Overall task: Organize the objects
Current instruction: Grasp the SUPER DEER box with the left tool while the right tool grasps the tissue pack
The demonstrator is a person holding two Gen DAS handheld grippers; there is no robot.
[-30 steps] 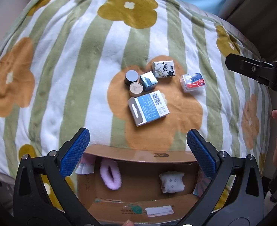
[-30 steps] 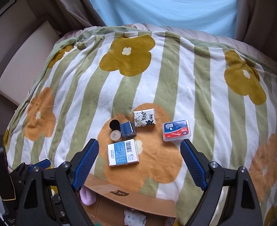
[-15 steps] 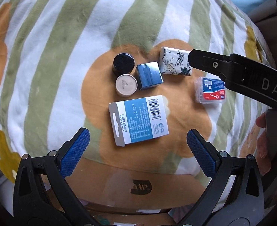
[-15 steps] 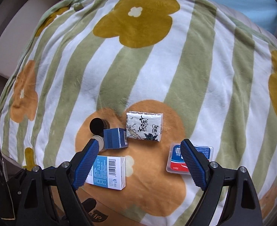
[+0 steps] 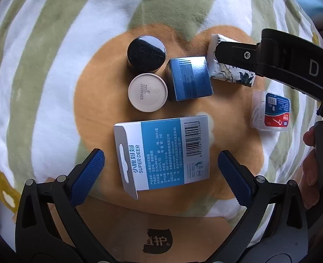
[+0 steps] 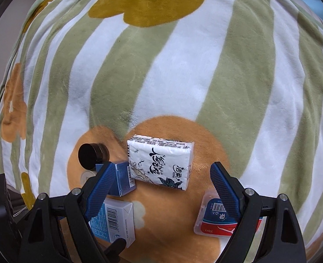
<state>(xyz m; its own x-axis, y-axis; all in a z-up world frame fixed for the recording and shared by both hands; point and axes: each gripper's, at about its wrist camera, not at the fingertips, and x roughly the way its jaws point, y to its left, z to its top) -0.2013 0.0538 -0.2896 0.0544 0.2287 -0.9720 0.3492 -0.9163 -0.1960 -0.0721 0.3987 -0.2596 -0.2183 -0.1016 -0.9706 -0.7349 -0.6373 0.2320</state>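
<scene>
I'm looking at a home, prob. a bedroom or living rm: soft plush blanket (image 6: 165, 70) w/ green stripes & big flowers, toiletry-type bits on it, e.g. tissue pack (image 6: 160, 161), floss pick box (image 5: 271, 111), cream jar (image 5: 146, 54). Cardboard box flap (image 5: 139, 225) at the near edge.

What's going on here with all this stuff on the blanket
A person is tidying small items on a flowered blanket. The left gripper, open, straddles the blue Super Deer box. The right gripper, also open, hangs over the tissue pack. Nothing is gripped yet.
</scene>
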